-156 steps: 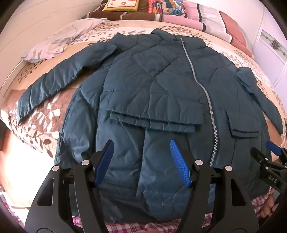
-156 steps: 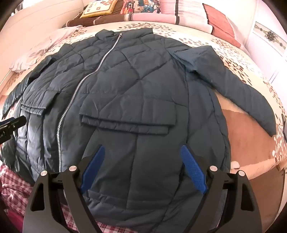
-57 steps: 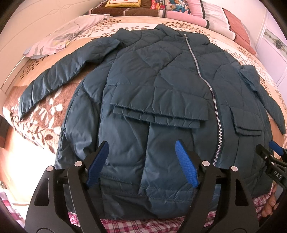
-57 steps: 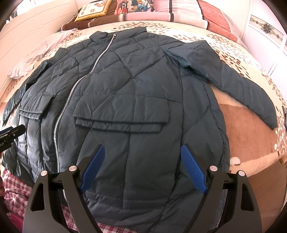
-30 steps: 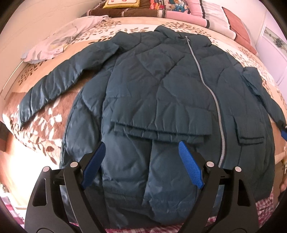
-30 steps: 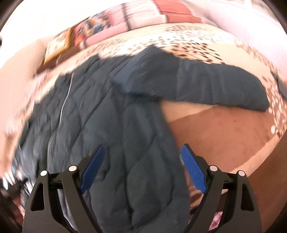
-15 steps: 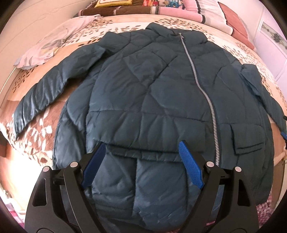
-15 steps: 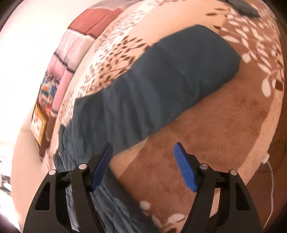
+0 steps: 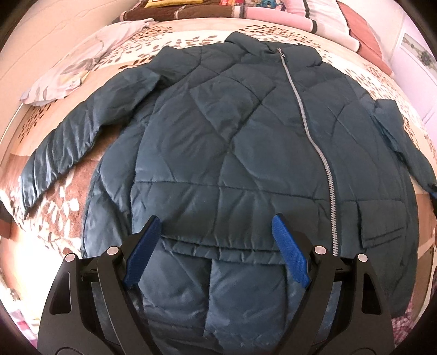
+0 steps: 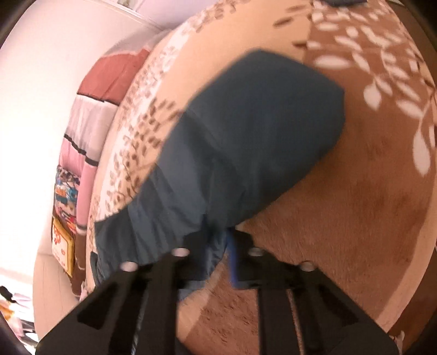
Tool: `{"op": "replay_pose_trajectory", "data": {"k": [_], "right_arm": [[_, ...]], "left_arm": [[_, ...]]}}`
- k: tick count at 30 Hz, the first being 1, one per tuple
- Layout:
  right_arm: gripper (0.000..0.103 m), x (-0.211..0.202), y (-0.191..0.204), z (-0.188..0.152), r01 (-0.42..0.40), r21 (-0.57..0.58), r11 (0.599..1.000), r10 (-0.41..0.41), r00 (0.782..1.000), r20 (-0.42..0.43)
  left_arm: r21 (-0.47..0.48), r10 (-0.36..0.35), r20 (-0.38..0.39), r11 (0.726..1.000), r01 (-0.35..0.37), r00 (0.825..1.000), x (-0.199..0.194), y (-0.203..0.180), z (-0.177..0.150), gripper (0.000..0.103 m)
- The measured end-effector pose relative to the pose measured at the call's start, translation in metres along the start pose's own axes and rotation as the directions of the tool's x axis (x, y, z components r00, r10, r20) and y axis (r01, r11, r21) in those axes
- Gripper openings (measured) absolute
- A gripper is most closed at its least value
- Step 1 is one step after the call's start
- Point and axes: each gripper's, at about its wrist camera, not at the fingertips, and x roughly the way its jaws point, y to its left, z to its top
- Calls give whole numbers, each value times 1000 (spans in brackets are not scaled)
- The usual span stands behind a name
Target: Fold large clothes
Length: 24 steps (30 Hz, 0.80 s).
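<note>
A dark teal quilted jacket (image 9: 224, 142) lies face up on the bed, zipped, with both sleeves spread out. My left gripper (image 9: 215, 245) is open and empty, hovering over the lower front near the left pocket flap. In the right wrist view my right gripper (image 10: 218, 245) is shut on the jacket's right sleeve (image 10: 240, 142), gripping its edge; the cuff end points up and to the right. The image is blurred by motion.
The bed has a brown and cream leaf-pattern blanket (image 10: 368, 191). A pale garment (image 9: 71, 73) lies at the far left by the left sleeve (image 9: 68, 142). Pillows and folded quilts (image 9: 314, 13) line the headboard. A plaid cloth (image 9: 407, 322) shows at the near edge.
My right gripper swung right to the sleeve and closed on its edge. My left gripper moved forward over the jacket's front and stayed open.
</note>
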Motion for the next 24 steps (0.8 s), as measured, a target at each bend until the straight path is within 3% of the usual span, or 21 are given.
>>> {"op": "replay_pose_trajectory", "data": {"k": [4, 6, 8, 9, 10, 13, 16, 20, 24], "right_arm": [[6, -33, 54, 0, -17, -199, 980, 40, 992, 116], [6, -57, 103, -10, -40, -353, 935, 104, 980, 167], [6, -74, 151, -27, -72, -494, 866, 183, 967, 179], [6, -83, 180, -42, -93, -575, 813, 229, 959, 168], [6, -86, 200, -55, -115, -625, 772, 262, 953, 149], [6, -95, 269, -123, -237, -776, 585, 370, 929, -5], [6, -83, 311, -194, -351, -825, 444, 390, 904, -175], [5, -44, 335, -287, -436, -839, 325, 302, 889, -345], [6, 6, 328, -369, -453, -842, 294, 144, 892, -429]], "left_arm": [[-26, -15, 14, 1000, 16, 1000, 2, 8, 4, 83], [-43, -28, 23, 999, 29, 999, 2, 13, 6, 83], [-58, -41, 35, 997, 43, 999, 2, 19, 7, 83], [-65, -46, 40, 997, 49, 998, 1, 22, 7, 83], [-75, -52, 47, 996, 55, 998, 1, 27, 8, 83], [-105, -57, 62, 992, 63, 996, 0, 40, 7, 83], [-145, -60, 73, 987, 70, 996, 0, 56, 6, 83], [-179, -42, 86, 982, 57, 995, -1, 79, 2, 83], [-206, -20, 90, 978, 38, 996, -1, 102, -2, 83]]}}
